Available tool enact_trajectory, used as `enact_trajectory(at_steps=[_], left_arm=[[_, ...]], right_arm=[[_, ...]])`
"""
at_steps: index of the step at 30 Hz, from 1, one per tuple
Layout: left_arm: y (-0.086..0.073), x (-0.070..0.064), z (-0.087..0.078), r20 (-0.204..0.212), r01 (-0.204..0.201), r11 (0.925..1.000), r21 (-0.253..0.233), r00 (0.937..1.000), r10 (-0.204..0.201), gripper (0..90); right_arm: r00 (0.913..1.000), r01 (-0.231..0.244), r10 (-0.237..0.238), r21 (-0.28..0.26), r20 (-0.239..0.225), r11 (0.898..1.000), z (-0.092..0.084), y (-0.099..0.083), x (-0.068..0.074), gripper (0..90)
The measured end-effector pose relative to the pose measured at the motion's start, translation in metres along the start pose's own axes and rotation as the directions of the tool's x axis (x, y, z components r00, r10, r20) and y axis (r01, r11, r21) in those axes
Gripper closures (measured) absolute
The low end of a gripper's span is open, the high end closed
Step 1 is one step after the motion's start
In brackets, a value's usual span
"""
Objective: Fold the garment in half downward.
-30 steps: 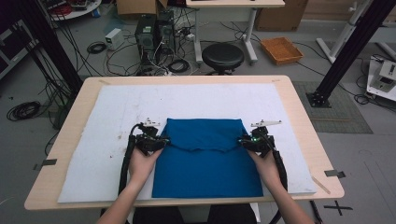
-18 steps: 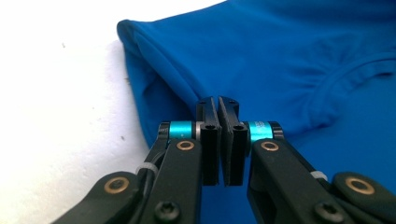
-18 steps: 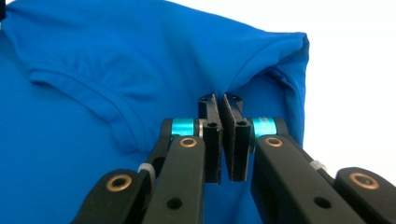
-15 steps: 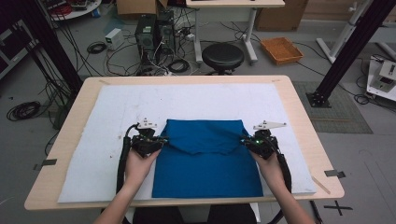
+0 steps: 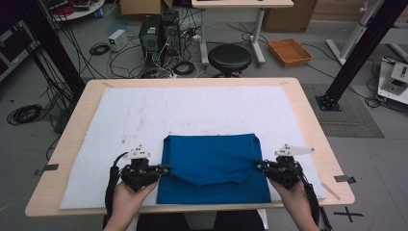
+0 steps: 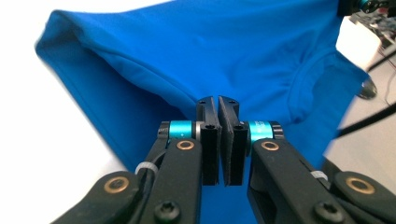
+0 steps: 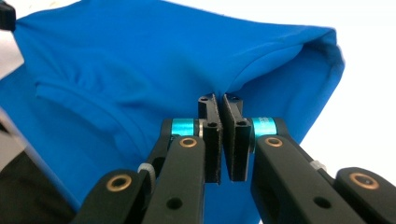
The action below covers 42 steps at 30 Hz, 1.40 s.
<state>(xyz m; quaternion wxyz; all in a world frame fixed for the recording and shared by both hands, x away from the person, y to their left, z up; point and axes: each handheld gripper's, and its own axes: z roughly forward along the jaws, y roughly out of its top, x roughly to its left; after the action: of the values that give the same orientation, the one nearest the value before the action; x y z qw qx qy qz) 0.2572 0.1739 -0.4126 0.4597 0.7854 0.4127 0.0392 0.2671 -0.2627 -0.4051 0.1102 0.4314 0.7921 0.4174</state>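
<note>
Folding in hand, by my reading: both grippers should travel together and level toward the near edge so the lifted layer of the bright blue cotton T-shirt [image 5: 214, 166] lands square, kept taut enough not to sag or wrinkle — uneven pull would skew the fold. The shirt lies on the white padded mat [image 5: 144, 115] over the pale wooden surface [image 5: 312, 120], near the person's side. Left gripper [image 6: 218, 105] and right gripper [image 7: 219, 101] each have fingers pinched shut on the shirt's side edge — cloth rising from the tips, one gripper at each flank.
</note>
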Motion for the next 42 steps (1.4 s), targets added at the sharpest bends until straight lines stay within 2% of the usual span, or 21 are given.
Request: enact_trajectory(at_steps=[1,6,11,15,16,18,19,20,21,26,29,32,33,34,36,37,38,39,40,41,42], left_arm=[[-0.005,-0.002,-0.002,0.002,0.003,1.0000,0.005,1.0000,-0.003,87.3],[-0.021,-0.010,-0.005,-0.001,-0.006,0.9994,0.034,1.0000,0.006,87.2],[-0.029,-0.018,-0.007,-0.003,-0.028,0.9979,0.058,0.9996,0.028,87.2],[-0.031,-0.018,-0.006,-0.020,-0.044,0.9963,0.074,0.9987,0.046,86.3],[-0.031,-0.017,-0.005,-0.030,-0.051,0.9959,0.075,0.9981,0.053,82.4],[-0.028,-0.014,-0.005,-0.045,-0.043,0.9968,0.067,0.9979,0.046,65.3],[-0.026,-0.012,-0.005,-0.051,-0.046,0.9974,0.055,0.9975,0.049,60.2],[-0.021,-0.008,-0.005,-0.072,-0.051,0.9981,0.035,0.9960,0.053,60.2],[-0.016,-0.005,-0.004,-0.096,-0.056,0.9983,0.016,0.9937,0.058,56.6],[0.015,0.020,0.009,-0.170,-0.059,0.9971,-0.047,0.9842,0.051,52.3],[0.032,0.036,0.024,-0.225,-0.059,0.9966,-0.057,0.9733,0.045,50.2],[0.043,0.053,0.039,-0.291,-0.046,0.9967,-0.067,0.9563,0.025,49.9],[0.045,0.057,0.043,-0.303,-0.037,0.9968,-0.070,0.9530,0.014,49.9],[0.047,0.061,0.048,-0.308,-0.031,0.9977,-0.061,0.9515,0.011,49.9],[0.049,0.067,0.057,-0.331,-0.021,0.9994,-0.026,0.9436,0.011,49.9],[0.049,0.069,0.060,-0.336,-0.012,0.9999,-0.009,0.9417,0.008,49.9],[0.048,0.072,0.063,-0.340,-0.006,1.0000,0.006,0.9403,0.007,50.3],[0.048,0.074,0.066,-0.340,0.004,0.9998,0.019,0.9404,0.003,50.3],[0.046,0.075,0.068,-0.336,0.006,0.9994,0.033,0.9418,0.005,52.9],[0.045,0.077,0.069,-0.326,0.006,0.9990,0.044,0.9452,0.008,59.2],[0.044,0.077,0.069,-0.327,-0.003,0.9988,0.049,0.9448,0.019,67.4]], right_arm=[[1.0000,0.007,-0.007,0.008,-0.005,1.000,-0.004,-0.009,0.006,87.1],[0.9995,0.033,-0.033,0.034,-0.002,0.999,-0.008,-0.024,0.017,87.2],[0.9986,0.052,-0.052,0.043,0.001,0.998,-0.013,-0.032,0.027,87.2],[0.9975,0.069,-0.070,0.049,0.006,0.996,-0.013,-0.035,0.029,86.9],[0.9974,0.071,-0.072,0.053,0.006,0.996,-0.011,-0.036,0.029,85.5],[0.9974,0.070,-0.071,0.051,0.013,0.996,-0.010,-0.036,0.027,74.6],[0.9981,0.055,-0.056,0.032,0.027,0.998,-0.010,-0.033,0.021,69.5],[0.9981,0.055,-0.056,0.032,0.027,0.998,-0.010,-0.033,0.021,69.5],[0.9977,0.046,-0.047,0.013,0.049,0.999,-0.010,-0.029,0.016,67.7],[0.9920,0.007,-0.001,-0.044,0.126,0.999,0.000,-0.001,-0.015,60.9],[0.9874,-0.028,0.038,-0.065,0.154,0.998,0.015,0.016,-0.037,59.8],[0.9821,-0.069,0.079,-0.066,0.171,0.995,0.035,0.030,-0.055,56.6],[0.9800,-0.085,0.095,-0.062,0.175,0.994,0.041,0.033,-0.060,54.3],[0.9787,-0.100,0.108,-0.052,0.175,0.994,0.048,0.035,-0.064,54.1],[0.9749,-0.120,0.121,-0.021,0.187,0.993,0.061,0.037,-0.069,53.0],[0.9750,-0.125,0.123,0.000,0.185,0.992,0.066,0.037,-0.072,53.9],[0.9774,-0.118,0.109,0.037,0.181,0.992,0.072,0.034,-0.073,62.9],[0.9774,-0.118,0.109,0.037,0.181,0.992,0.072,0.034,-0.073,62.9],[0.9798,-0.103,0.093,0.051,0.177,0.993,0.074,0.033,-0.072,69.2],[0.9819,-0.093,0.082,0.057,0.171,0.994,0.075,0.031,-0.072,74.0],[0.9842,-0.078,0.068,0.059,0.164,0.995,0.075,0.030,-0.071,78.9]])
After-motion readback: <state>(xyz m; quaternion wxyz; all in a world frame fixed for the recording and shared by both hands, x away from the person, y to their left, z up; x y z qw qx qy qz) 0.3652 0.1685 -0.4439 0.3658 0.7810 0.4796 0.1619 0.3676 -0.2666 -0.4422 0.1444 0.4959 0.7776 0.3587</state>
